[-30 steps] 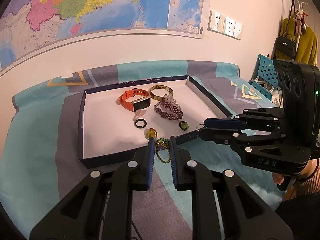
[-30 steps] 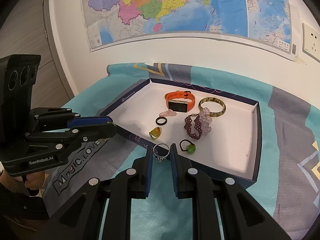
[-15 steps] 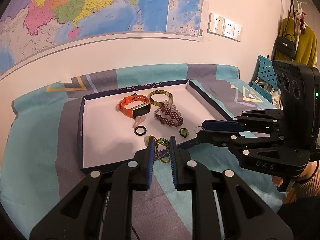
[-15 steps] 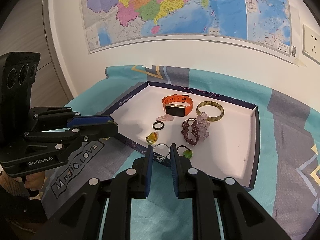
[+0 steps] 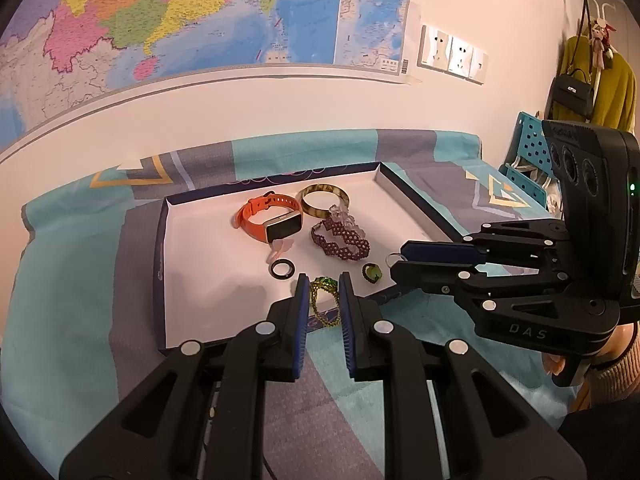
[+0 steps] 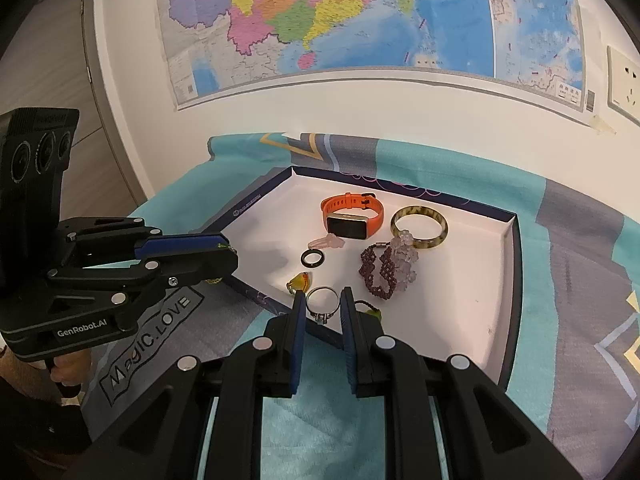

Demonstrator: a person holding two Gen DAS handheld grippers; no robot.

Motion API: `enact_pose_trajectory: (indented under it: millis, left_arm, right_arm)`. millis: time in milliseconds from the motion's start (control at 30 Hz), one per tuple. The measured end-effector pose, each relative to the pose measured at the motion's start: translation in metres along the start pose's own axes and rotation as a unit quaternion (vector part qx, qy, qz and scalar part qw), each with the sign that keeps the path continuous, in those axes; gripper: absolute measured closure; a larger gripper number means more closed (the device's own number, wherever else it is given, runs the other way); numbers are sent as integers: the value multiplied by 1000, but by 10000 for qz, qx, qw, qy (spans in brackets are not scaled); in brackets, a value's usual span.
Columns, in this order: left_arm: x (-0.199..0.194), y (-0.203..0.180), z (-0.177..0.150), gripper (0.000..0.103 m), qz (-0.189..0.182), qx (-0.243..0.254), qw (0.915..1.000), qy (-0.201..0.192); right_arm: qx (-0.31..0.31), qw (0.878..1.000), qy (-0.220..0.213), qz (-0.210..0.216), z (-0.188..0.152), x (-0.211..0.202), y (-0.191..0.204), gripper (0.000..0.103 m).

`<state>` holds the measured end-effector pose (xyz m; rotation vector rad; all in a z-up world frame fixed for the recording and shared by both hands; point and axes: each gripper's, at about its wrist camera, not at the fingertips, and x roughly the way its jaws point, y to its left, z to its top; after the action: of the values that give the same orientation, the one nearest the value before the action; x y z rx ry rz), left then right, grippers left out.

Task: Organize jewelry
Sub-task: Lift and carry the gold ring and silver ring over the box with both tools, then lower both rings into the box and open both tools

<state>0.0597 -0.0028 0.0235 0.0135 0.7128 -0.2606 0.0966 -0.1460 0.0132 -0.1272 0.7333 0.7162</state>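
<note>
A shallow white tray (image 5: 200, 276) with dark blue walls lies on the patterned cloth. In it lie an orange smartwatch (image 5: 272, 220), a tortoiseshell bangle (image 5: 324, 199), a purple beaded bracelet (image 5: 340, 238), a black ring (image 5: 282, 269), a pink clip (image 5: 280, 248), a green ring (image 5: 372, 272) and an amber ring (image 6: 300, 282). My left gripper (image 5: 324, 280) is shut on a gold chain with a green pendant (image 5: 323, 298), held above the tray's front wall. My right gripper (image 6: 323, 294) is shut on a silver ring (image 6: 322, 304), above the tray's front edge.
The tray (image 6: 508, 280) also shows in the right wrist view. A teal and grey cloth (image 5: 72, 280) covers the table. A wall with a map (image 5: 160, 20) and sockets (image 5: 452, 56) stands behind. A blue crate (image 5: 528, 148) and hanging clothes (image 5: 600, 80) are at the right.
Both grippers have drawn back and up a little from the tray, each still holding its piece. The jewelry in the tray has not moved.
</note>
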Motion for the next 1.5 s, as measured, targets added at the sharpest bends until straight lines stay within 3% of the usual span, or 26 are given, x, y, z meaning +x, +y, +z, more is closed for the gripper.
enact_pose_trajectory:
  millis: [1500]
  left_arm:
    - [17, 4, 13, 88, 44, 19, 10000, -25]
  right_arm:
    - [39, 10000, 34, -44, 8, 15, -10, 87]
